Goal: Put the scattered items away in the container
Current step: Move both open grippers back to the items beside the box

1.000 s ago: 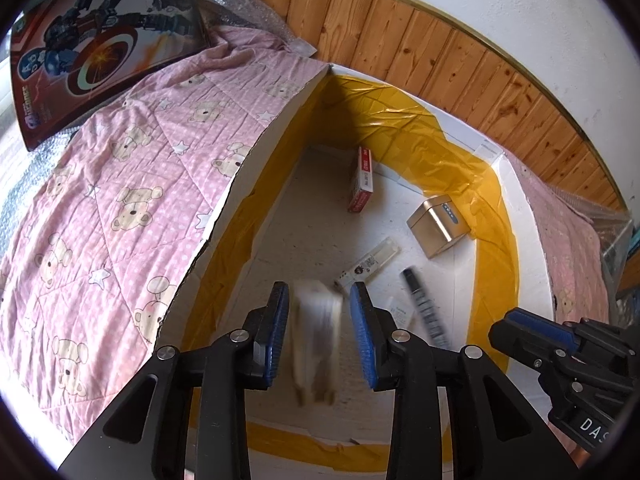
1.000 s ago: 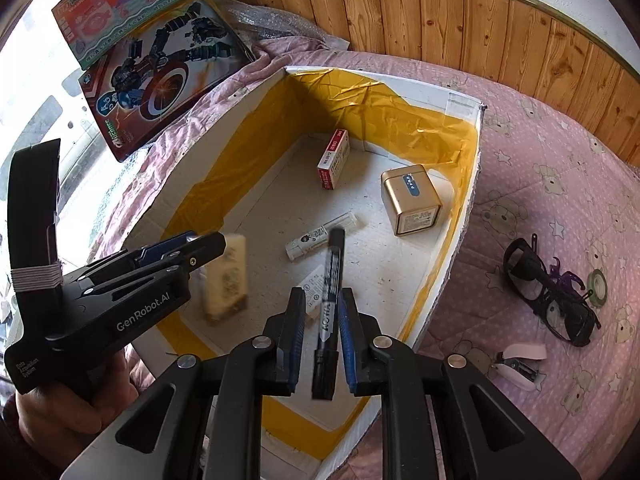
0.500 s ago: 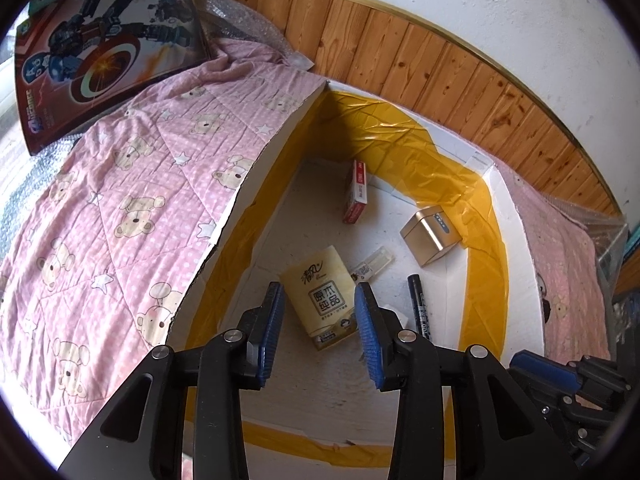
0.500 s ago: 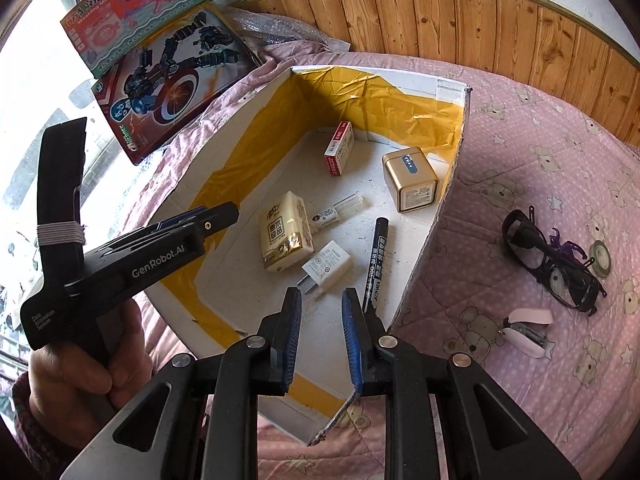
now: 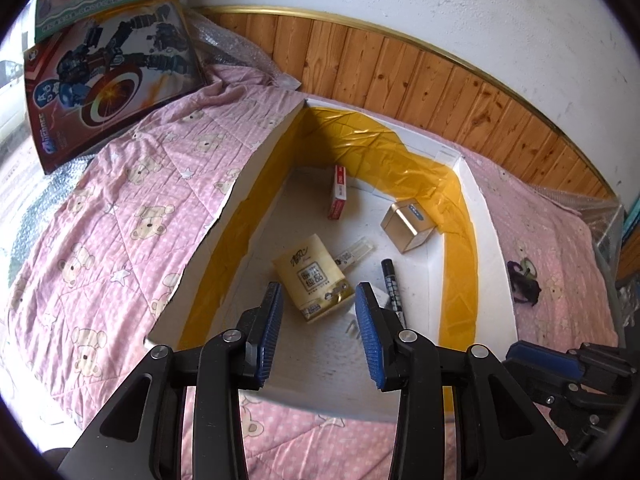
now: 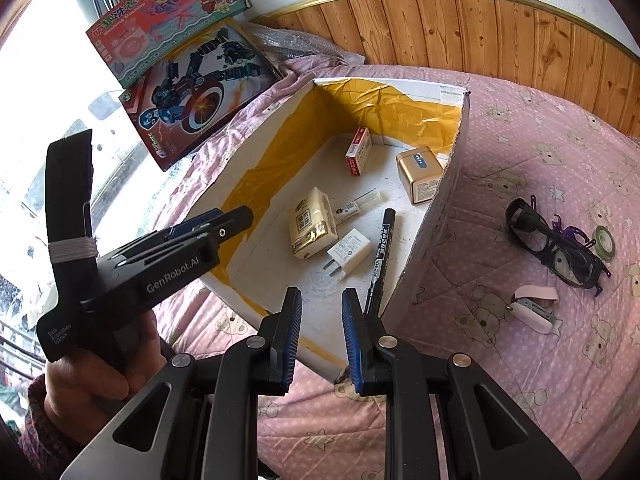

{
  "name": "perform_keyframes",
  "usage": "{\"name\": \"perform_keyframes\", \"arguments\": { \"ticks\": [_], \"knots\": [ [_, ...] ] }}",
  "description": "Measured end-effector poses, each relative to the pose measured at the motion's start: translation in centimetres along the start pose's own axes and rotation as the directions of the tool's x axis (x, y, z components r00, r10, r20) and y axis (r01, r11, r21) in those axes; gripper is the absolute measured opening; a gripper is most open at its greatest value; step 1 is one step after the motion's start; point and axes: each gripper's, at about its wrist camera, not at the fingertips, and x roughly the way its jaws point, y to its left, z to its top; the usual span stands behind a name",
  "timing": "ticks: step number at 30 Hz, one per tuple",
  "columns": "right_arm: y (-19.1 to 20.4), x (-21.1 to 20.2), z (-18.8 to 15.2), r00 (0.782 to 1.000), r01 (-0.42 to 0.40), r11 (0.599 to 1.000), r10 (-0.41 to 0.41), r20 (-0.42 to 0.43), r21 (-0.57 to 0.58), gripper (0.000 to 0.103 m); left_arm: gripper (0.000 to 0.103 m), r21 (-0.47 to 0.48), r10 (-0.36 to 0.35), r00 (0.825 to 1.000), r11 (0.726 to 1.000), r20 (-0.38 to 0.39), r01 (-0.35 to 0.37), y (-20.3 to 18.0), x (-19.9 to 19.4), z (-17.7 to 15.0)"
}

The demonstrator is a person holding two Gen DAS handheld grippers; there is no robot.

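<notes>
Box [image 6: 448, 196] mid-frame already holds tissue pack [image 6: 312, 222], marker [image 6: 380, 256]. Glasses [image 6: 554, 248], stapler [image 6: 534, 308] lie right on bed. My right gripper [image 6: 321, 336] & left gripper [image 5: 318, 330] both spread, empty; I'd swing right, pinch glasses at bridge.

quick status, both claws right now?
Left claw: open, empty, above the tissue pack in the box.
Right claw: open, narrower gap, empty; marker lies in the box.
</notes>
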Motion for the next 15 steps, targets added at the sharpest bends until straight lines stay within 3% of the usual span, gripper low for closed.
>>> {"name": "perform_keyframes", "arguments": {
  "ticks": [15],
  "knots": [
    [-1.7,-3.2,-4.4,0.998,-0.047,0.999,0.045,0.041,0.029,0.023,0.040,0.040,-0.025,1.000,0.999,0.013,0.024,-3.4,-4.8,-3.2]
  ]
}}
